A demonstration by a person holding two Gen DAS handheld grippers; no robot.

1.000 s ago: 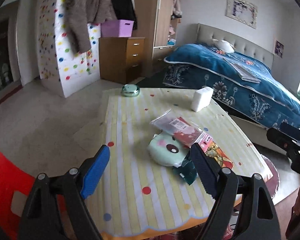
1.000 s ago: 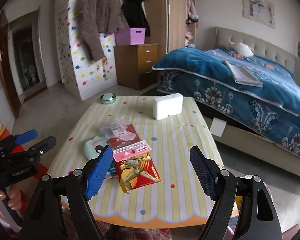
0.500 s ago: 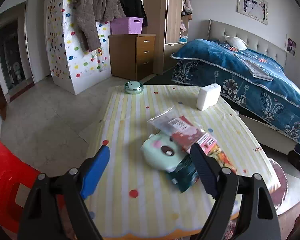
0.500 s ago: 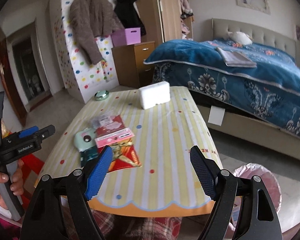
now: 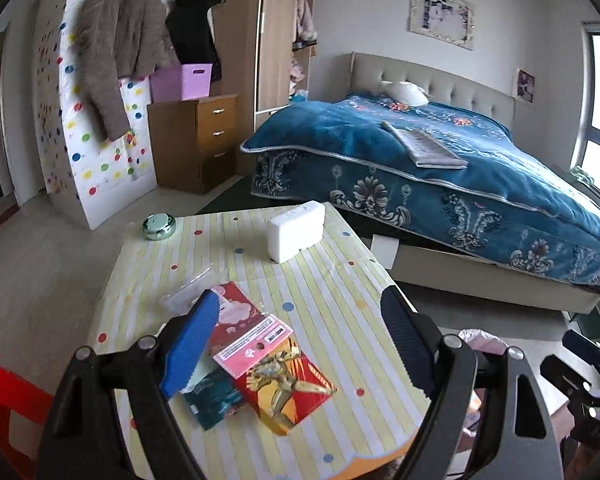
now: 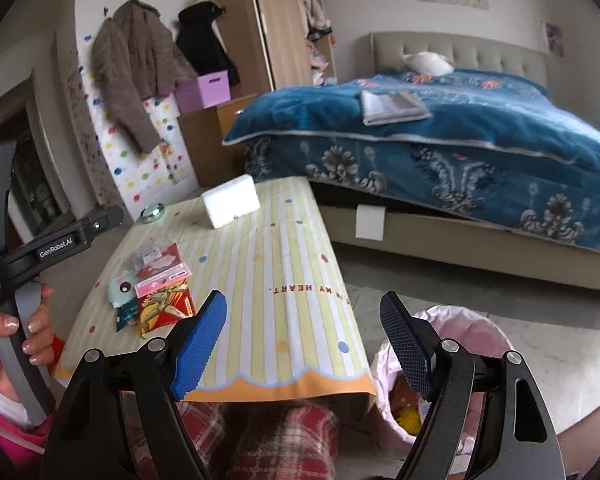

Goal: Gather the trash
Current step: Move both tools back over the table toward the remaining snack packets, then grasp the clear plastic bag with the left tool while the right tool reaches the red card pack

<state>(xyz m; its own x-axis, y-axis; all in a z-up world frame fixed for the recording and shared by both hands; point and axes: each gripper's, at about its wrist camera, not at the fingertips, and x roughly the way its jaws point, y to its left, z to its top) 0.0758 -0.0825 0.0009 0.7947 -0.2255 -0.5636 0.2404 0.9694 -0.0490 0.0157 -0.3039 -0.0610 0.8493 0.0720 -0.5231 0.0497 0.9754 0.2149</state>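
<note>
1. Left gripper (image 5: 300,332) had swung from the table's left side to over the wrapper pile; jaws stood wide, nothing between the pads, same spread as a second earlier.
2. Right gripper (image 6: 303,334) had drifted rightward off the table (image 6: 260,248) toward its right edge; the bin (image 6: 496,332) with a pink liner, unseen a second ago, now showed under its right finger. Jaws wide, empty.
3. Meaning, as a guess: left was lining up for a pick, right was heading for the bin or clearing out. No trash collected by either yet.
4. Trash sat near the table's front-left: red-gold wrapper (image 5: 288,388) on top, pink-label packet (image 5: 252,340) overlapping it, clear bag (image 5: 184,292) behind, teal packet (image 5: 212,396) at the pile's near edge, partly under the red-gold wrapper. Pile unchanged.
5. Mint plush thing (image 6: 120,288) lay touching the pile's left side; trash or not, couldn't tell.
6. White block (image 5: 296,230) and green tin (image 5: 159,226) stood at the far end, well apart from the pile.
7. Bin stood on the floor just beside the table's front-right corner, some stuff already inside.
8. Writing: "GenRobot.AI" on the left gripper's body in the right view; "IN MY HEART." on the tablecloth, seen upside down. Pink label had a barcode and print too small to read.
</note>
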